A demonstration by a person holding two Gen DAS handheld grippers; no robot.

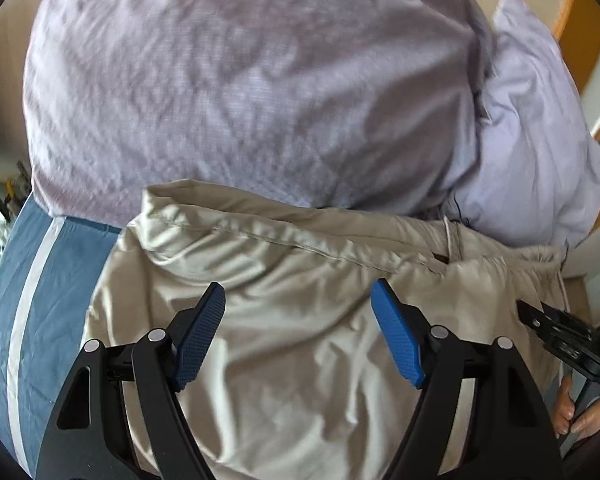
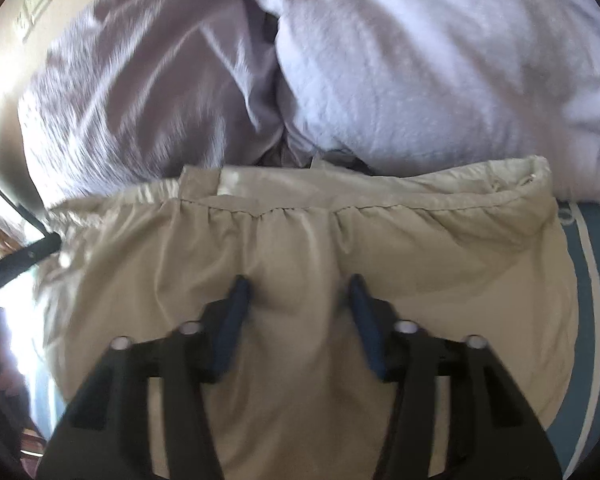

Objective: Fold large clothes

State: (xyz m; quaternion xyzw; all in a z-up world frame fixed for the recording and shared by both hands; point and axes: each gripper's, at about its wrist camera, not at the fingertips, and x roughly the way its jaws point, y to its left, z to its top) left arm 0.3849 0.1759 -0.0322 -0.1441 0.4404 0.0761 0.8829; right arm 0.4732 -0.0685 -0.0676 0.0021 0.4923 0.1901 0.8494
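A beige garment (image 1: 300, 320) with a gathered elastic waistband lies rumpled on a blue sheet. In the left wrist view my left gripper (image 1: 298, 294) is open just above the beige cloth, holding nothing. In the right wrist view the same garment (image 2: 300, 248) fills the lower half, its waistband (image 2: 284, 208) running across. My right gripper (image 2: 300, 286) is open with its blue pads (image 2: 236, 312) pressed down on the cloth either side of a raised fold. The right gripper's black body (image 1: 568, 336) shows at the right edge of the left wrist view.
A lilac duvet (image 1: 240, 80) and a paler pillow (image 1: 540, 140) lie just beyond the garment. They also show in the right wrist view, duvet (image 2: 140, 100) and pillow (image 2: 440, 60). The blue sheet with a white stripe (image 1: 24, 320) shows at the left. A wooden headboard (image 1: 580, 20) is far right.
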